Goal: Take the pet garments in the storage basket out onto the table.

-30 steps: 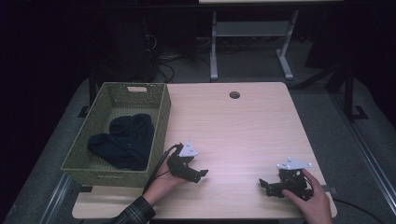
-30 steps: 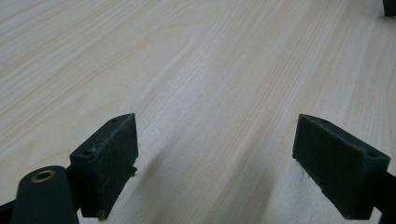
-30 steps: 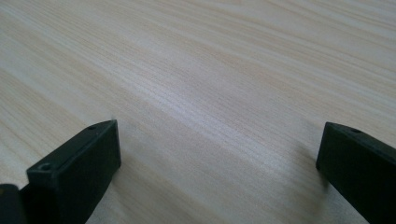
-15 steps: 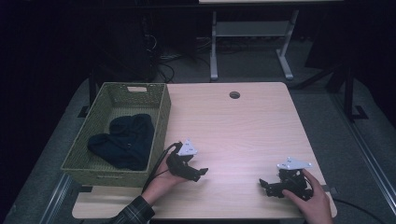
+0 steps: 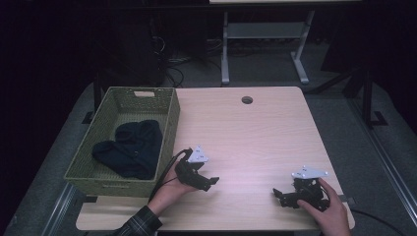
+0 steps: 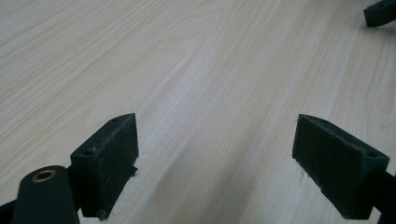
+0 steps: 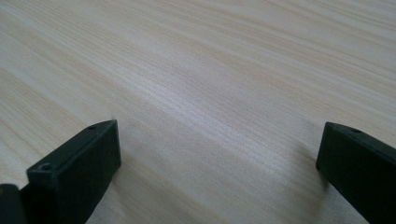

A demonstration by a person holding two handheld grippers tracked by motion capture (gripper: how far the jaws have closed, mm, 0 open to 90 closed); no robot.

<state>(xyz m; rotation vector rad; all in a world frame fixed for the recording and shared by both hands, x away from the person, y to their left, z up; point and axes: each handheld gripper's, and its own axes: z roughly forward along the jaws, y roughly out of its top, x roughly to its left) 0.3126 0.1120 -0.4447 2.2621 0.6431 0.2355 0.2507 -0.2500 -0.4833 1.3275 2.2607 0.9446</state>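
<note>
Left tool (image 5: 204, 181) at 7 o'clock on tabletop (image 5: 255, 132), jaws spread wide, holding nothing. Right tool (image 5: 285, 195) at 5 o'clock, jaws wide apart, empty too. Green woven basket (image 5: 167, 123) at 9 o'clock, dark cloth (image 5: 130, 147) inside it.

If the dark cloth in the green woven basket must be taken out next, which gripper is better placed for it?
Probably the left gripper: it is open and sits beside the green woven basket holding the dark cloth. The right gripper, also open, is far across the wooden table.
</note>
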